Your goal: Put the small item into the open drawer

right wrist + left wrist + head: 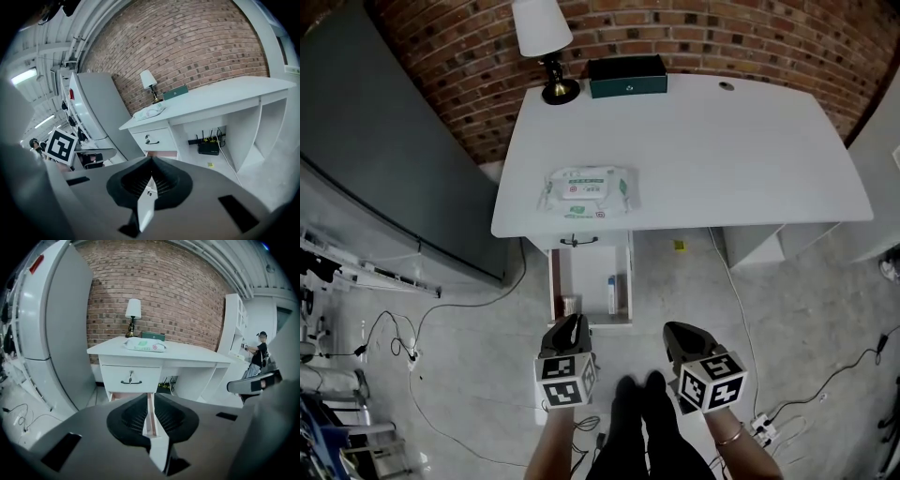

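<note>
- White wooden desk (750,159) stands against a red brick wall (722,37), with the open white drawer (555,281) pulled out beneath it.
- Judging by this, the placing looks done: the left gripper (150,398) shows a narrow empty slit, and the right gripper (150,161) has its jaws together, empty.
- Inside the drawer lie a small white-and-blue box (611,293) by the right wall and a small brownish item (568,305) in the near left corner; which one was the task's, I cannot tell.

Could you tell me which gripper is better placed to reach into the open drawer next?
Left, probably. In the head view the left gripper sits directly in front of the open drawer, and its own view looks straight at it. The right gripper is off to the side, over the floor.
</note>
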`<state>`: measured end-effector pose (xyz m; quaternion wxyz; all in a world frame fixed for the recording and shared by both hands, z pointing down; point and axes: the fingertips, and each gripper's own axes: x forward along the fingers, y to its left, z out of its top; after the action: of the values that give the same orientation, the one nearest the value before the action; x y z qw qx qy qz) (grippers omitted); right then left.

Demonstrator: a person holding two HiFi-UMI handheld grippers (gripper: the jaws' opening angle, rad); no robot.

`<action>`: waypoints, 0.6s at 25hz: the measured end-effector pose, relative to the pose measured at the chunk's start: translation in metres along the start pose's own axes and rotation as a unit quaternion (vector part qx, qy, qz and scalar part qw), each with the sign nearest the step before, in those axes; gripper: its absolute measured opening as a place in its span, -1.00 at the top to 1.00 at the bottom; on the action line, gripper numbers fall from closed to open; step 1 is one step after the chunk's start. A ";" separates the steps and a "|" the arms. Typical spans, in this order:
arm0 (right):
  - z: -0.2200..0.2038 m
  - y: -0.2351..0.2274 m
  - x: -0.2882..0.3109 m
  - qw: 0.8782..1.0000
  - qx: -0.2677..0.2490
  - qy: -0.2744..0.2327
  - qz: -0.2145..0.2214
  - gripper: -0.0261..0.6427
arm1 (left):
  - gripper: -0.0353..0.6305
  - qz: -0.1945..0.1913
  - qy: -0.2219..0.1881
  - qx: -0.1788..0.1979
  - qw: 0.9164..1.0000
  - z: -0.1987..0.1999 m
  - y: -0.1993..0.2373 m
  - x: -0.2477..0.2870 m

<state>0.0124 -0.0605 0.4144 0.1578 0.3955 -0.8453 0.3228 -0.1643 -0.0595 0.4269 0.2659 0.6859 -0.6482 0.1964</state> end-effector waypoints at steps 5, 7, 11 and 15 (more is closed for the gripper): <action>0.026 0.015 -0.027 1.000 -0.008 -0.016 0.000 0.90 | 0.75 -0.001 -0.016 -0.005 1.000 0.020 0.000 -0.043; 0.036 0.022 -0.037 1.000 -0.011 -0.022 0.002 0.90 | 0.77 0.000 -0.025 -0.010 1.000 0.027 0.000 -0.058; 0.054 0.037 -0.059 0.999 -0.020 -0.036 0.003 0.90 | 0.80 -0.004 -0.038 -0.016 0.999 0.040 -0.004 -0.087; 0.068 0.050 -0.077 0.998 -0.028 -0.051 0.004 0.90 | 0.82 -0.008 -0.052 -0.020 0.998 0.051 -0.004 -0.112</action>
<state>0.0221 -0.0384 0.3030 0.1243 0.4038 -0.8623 0.2790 -0.1738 -0.0029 0.3177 0.2471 0.6949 -0.6595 0.1452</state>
